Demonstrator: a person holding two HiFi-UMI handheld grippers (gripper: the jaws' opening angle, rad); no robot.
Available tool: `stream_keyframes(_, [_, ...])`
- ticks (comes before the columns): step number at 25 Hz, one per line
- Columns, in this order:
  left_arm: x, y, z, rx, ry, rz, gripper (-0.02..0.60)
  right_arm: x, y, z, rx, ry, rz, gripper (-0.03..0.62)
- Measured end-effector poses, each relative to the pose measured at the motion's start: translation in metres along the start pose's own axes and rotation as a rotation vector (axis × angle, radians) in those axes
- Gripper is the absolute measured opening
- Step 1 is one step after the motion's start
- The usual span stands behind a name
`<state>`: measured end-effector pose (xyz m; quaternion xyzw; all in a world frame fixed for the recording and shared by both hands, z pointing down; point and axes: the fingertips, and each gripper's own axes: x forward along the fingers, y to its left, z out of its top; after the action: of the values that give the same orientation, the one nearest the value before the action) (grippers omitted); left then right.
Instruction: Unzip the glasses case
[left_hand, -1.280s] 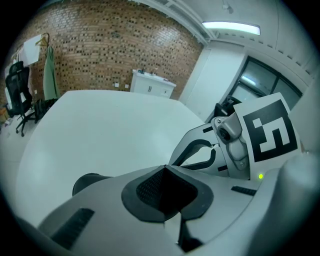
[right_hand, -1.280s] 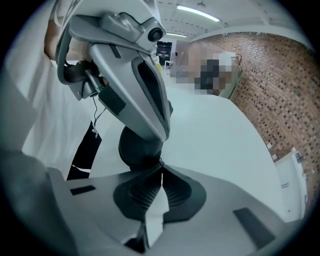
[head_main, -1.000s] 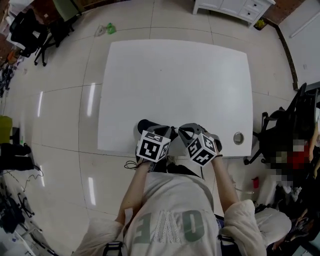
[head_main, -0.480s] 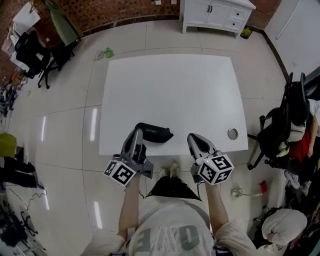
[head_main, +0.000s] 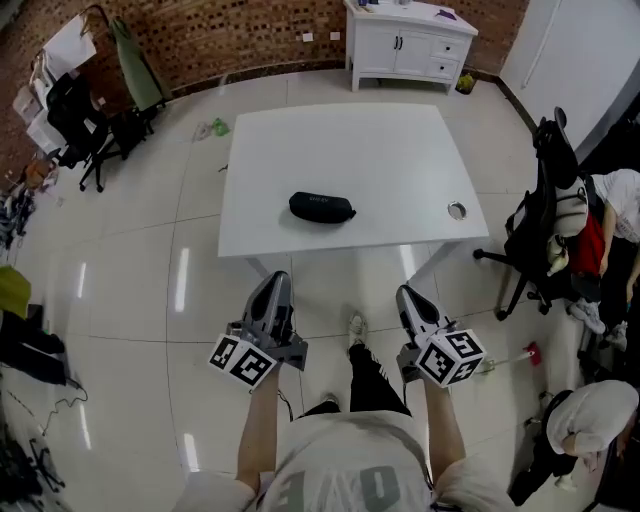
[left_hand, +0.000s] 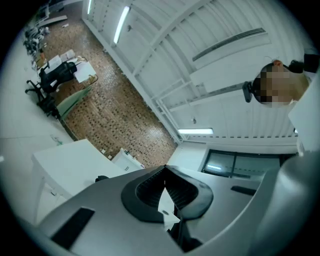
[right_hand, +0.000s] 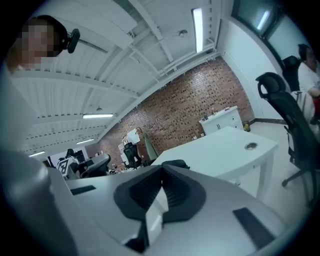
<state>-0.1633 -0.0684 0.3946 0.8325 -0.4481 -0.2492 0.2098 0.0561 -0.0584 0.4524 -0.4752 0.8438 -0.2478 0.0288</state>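
The black case (head_main: 321, 207) lies on the white table (head_main: 400, 150), near its front edge and well apart from both tools. The left hand-held gripper (head_main: 277, 283) and right hand-held gripper (head_main: 409, 296) hang over the floor (head_main: 130, 260) before the table, each clenched on nothing, jaws pressed together

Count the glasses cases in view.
1. The black oval glasses case lies on the white rectangular table, left of its centre, toward the person's edge. No other shows; none seems hidden.
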Motion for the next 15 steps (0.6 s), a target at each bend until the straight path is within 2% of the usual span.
stream_keyframes(6, [-0.123, -0.082, 0.023, 0.030, -0.048, 0.004, -0.002, -0.114, 0.098, -0.026, 0.021, -0.072, 0.014, 0.000])
stream_keyframes(9, [-0.175, -0.123, 0.027, 0.045, -0.074, 0.004, -0.003, -0.168, 0.133, -0.035, 0.000, -0.087, 0.032, 0.001])
stream_keyframes(15, [-0.296, -0.212, -0.008, 0.080, -0.098, 0.028, -0.003, -0.301, 0.176, -0.078, -0.003, -0.128, 0.031, 0.000])
